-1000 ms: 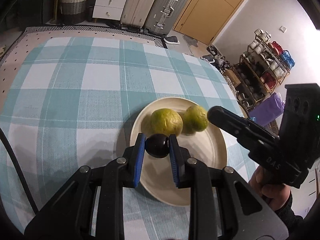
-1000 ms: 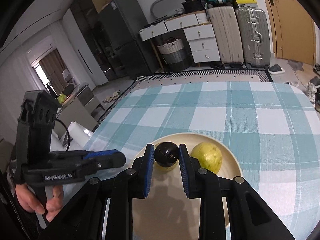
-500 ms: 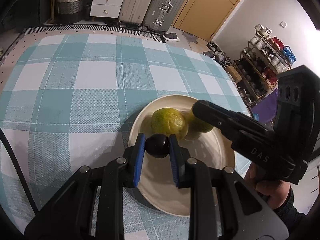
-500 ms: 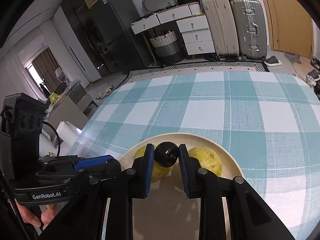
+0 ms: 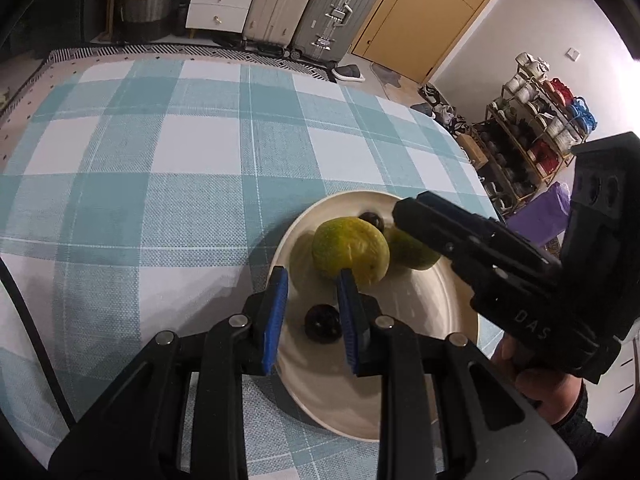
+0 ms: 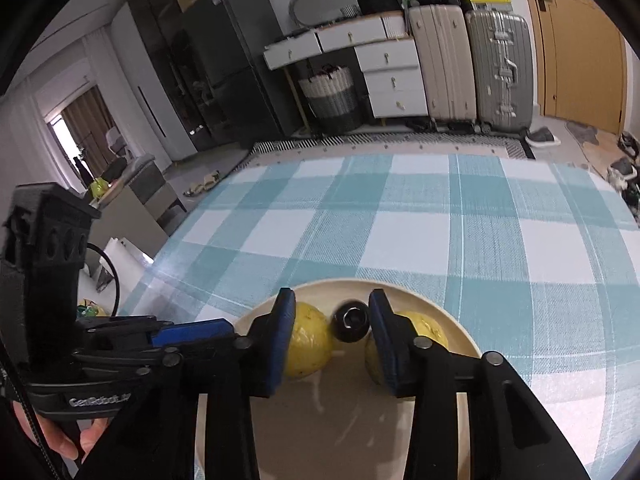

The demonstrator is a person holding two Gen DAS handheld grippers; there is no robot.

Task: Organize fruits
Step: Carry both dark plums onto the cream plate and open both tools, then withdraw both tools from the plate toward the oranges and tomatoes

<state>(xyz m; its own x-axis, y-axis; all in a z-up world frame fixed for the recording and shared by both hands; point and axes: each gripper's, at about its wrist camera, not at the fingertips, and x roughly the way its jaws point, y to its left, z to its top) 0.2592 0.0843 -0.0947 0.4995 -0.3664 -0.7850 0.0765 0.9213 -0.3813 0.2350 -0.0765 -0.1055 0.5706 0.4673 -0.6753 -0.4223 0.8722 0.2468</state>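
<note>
A cream plate (image 5: pixel 436 312) on the checked tablecloth holds two yellow-green citrus fruits (image 5: pixel 350 252) (image 5: pixel 412 250) and two small dark round fruits. In the left wrist view one dark fruit (image 5: pixel 323 323) lies on the plate between the fingers of my open left gripper (image 5: pixel 310 280), the other (image 5: pixel 372 220) at the far rim. In the right wrist view my right gripper (image 6: pixel 332 304) is open over the plate (image 6: pixel 460 332), with a dark fruit (image 6: pixel 351 320) lying free between its fingertips and the two citrus fruits (image 6: pixel 308 344) (image 6: pixel 428 328) on either side.
The teal and white checked tablecloth (image 5: pixel 160 168) covers the table. The right gripper's body (image 5: pixel 500 272) reaches over the plate's right side. Suitcases (image 6: pixel 472 64), white drawers and a basket stand beyond the far table edge; a shelf rack (image 5: pixel 540 120) is on the right.
Both grippers have opened and let go of their dark fruits, which now lie on the plate. Both grippers have shifted a little over the plate.
</note>
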